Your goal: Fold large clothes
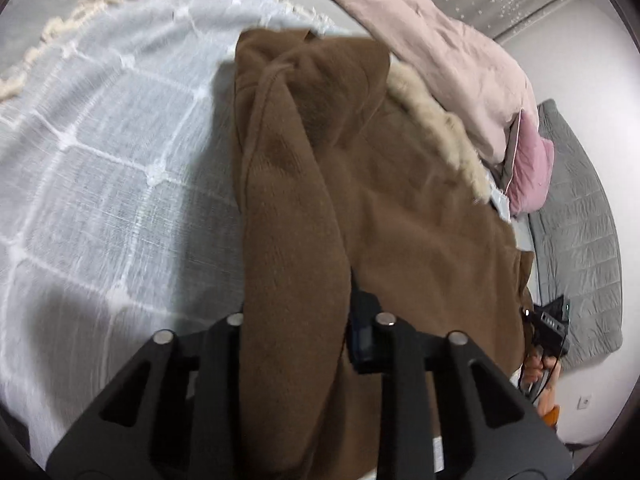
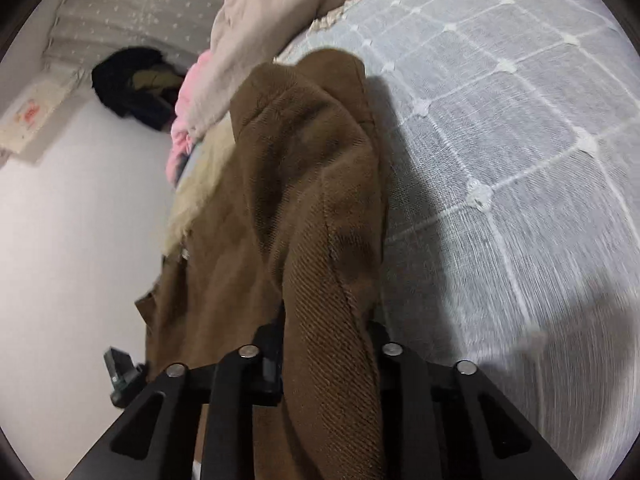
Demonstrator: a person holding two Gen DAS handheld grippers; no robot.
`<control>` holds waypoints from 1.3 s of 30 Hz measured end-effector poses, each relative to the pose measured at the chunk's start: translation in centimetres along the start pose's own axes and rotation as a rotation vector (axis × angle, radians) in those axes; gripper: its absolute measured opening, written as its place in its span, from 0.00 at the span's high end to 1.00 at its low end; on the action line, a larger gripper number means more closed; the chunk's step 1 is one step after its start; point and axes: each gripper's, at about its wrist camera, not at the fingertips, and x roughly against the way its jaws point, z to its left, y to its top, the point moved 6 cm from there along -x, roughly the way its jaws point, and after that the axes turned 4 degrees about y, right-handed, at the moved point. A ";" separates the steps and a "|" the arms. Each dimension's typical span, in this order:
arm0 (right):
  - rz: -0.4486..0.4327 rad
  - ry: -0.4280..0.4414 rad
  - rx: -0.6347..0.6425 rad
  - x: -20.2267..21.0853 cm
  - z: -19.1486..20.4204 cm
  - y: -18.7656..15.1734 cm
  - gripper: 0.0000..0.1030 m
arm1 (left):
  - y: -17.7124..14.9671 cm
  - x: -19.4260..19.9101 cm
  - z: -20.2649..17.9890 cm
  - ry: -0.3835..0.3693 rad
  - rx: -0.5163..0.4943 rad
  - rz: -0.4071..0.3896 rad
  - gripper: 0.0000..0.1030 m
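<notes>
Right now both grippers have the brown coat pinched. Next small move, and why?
Probably lower both grippers together to lay the brown coat flat on the white bedspread: left gripper and right gripper hold it bunched above the bed.

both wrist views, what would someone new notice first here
The brown coat fills the middle of both views, a thick fold of it clamped in the left gripper and another in the right gripper. A cream fur trim runs along its far edge, next to a pale pink quilt. Under it all lies a grey-white checked bedspread.
</notes>
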 end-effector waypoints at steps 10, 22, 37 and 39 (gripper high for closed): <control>-0.074 0.158 0.108 10.6 8.8 -3.7 0.83 | -2.3 14.7 -5.6 -0.209 0.035 -0.036 0.81; 0.058 -0.356 -0.059 11.6 -4.5 -10.4 0.58 | -11.6 9.0 6.2 0.259 0.031 0.162 0.51; -0.101 -0.549 0.319 7.0 2.3 -5.9 0.47 | -5.2 6.6 -0.3 0.369 -0.291 -0.060 0.44; -0.152 -0.513 0.326 7.0 2.1 -5.2 0.49 | -5.0 6.8 -0.4 0.373 -0.257 -0.076 0.54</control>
